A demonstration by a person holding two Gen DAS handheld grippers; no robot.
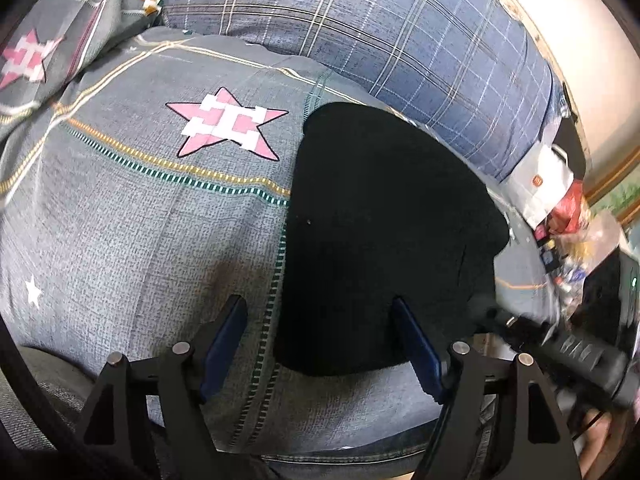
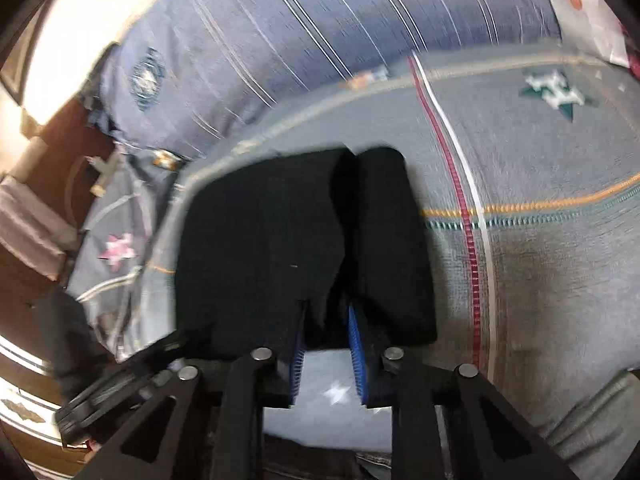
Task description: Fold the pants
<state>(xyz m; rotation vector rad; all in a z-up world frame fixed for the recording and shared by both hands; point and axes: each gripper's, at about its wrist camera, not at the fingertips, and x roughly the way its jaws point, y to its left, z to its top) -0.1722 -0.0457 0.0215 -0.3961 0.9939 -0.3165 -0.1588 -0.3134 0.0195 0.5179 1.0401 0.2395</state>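
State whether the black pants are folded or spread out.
Folded: the black pants form a compact block with a layered edge on the bedsheet.

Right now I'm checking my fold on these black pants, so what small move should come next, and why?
Probably open the right gripper and let go: its jaws seem to pinch a fold at the near edge of the black pants, which already lie as a compact bundle on the grey bedsheet. The left gripper is open over the near edge.

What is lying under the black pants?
The pants lie on a grey bedsheet with star prints, which shows all around them. The part of the sheet directly beneath is covered, so it cannot be seen.
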